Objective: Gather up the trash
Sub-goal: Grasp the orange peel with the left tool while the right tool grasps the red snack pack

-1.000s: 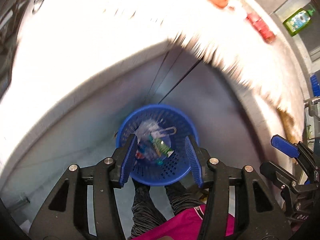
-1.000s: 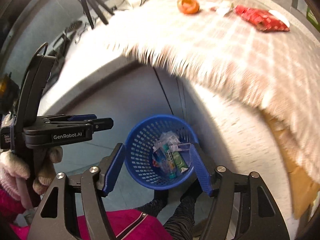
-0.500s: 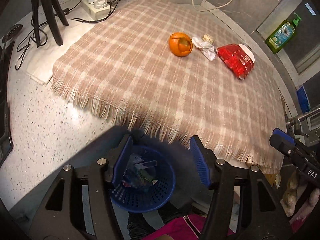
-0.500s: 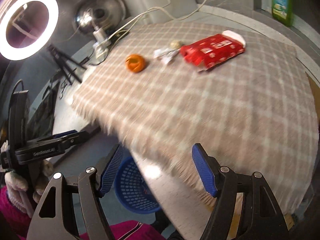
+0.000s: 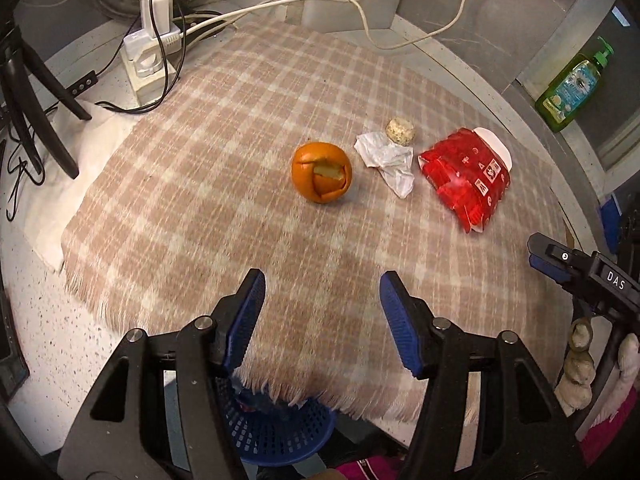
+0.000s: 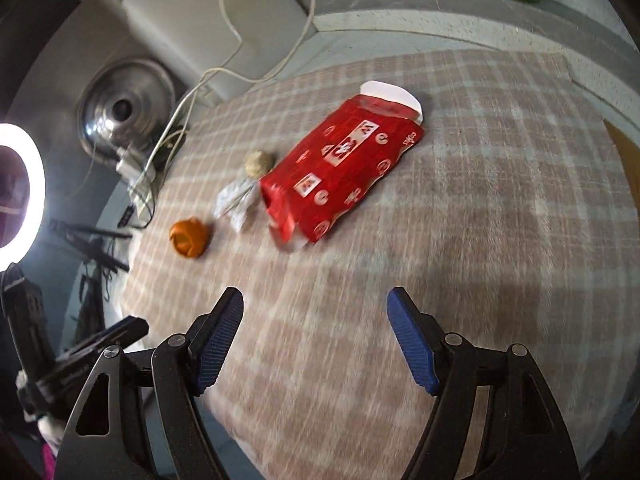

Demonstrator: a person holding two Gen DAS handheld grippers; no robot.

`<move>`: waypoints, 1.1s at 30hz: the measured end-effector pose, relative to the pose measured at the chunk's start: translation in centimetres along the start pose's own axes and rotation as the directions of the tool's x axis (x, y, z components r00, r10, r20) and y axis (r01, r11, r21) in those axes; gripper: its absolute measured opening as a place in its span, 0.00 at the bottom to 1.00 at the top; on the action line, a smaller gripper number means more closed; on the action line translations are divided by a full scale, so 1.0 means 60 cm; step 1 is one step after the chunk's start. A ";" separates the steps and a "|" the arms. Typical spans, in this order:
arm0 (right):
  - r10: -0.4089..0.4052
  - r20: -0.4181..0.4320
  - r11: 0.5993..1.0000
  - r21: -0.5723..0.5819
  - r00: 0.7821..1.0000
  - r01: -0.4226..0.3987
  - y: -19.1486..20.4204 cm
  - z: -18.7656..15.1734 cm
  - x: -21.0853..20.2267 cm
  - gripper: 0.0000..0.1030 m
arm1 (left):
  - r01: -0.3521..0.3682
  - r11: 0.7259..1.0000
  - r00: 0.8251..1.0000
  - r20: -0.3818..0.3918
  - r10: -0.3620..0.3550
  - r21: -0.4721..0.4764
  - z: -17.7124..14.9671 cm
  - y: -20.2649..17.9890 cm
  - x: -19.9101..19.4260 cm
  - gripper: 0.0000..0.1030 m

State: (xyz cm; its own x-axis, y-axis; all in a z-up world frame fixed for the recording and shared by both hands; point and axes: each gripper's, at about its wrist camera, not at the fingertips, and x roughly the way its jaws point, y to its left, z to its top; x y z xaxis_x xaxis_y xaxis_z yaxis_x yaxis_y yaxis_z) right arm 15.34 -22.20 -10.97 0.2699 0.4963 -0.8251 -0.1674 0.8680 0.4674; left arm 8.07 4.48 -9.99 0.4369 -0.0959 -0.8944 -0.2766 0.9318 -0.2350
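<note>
On the plaid cloth (image 5: 240,184) lie an orange peel (image 5: 322,178), a crumpled white paper (image 5: 390,160), a small beige ball (image 5: 400,131) and a red wrapper (image 5: 466,176). They also show in the right wrist view: the peel (image 6: 190,237), the paper (image 6: 236,200), the ball (image 6: 260,163), the wrapper (image 6: 340,176). My left gripper (image 5: 322,312) is open and empty above the cloth's near edge. My right gripper (image 6: 314,330) is open and empty, short of the wrapper. The blue basket (image 5: 276,436) with trash sits on the floor below the table edge, mostly hidden.
A power strip (image 5: 148,60) with cables and black tripod legs (image 5: 36,92) stand at the left. A green soap bottle (image 5: 570,92) stands on the ledge at the right. A ring light (image 6: 20,196) and a metal bowl (image 6: 124,108) are at the left rear.
Both grippers have risen from over the blue basket on the floor to above the table. The trash on the cloth has come into close view. Both stay open.
</note>
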 end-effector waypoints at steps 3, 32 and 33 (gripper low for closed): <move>0.007 0.002 1.000 0.028 1.000 -0.007 -0.012 0.026 0.012 0.72 | -0.013 1.000 1.000 -0.003 0.013 -0.002 0.023 -0.006 0.017 0.59; 0.073 0.044 0.988 0.136 0.996 -0.078 -0.017 0.144 0.146 0.74 | -0.069 0.992 0.995 -0.079 0.060 -0.107 0.124 0.008 0.139 0.66; 0.072 0.040 0.990 0.121 0.997 -0.076 -0.013 0.148 0.150 0.74 | -0.068 0.991 0.995 -0.080 0.059 -0.113 0.126 0.010 0.141 0.66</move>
State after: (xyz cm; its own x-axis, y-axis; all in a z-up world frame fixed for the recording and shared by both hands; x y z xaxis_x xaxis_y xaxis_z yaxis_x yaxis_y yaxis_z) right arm 26.32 -18.32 -15.95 0.2945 0.5577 -0.7760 -0.0716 0.8226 0.5641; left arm 18.07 6.85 -14.85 0.3500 -0.0687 -0.9342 -0.4004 0.8906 -0.2156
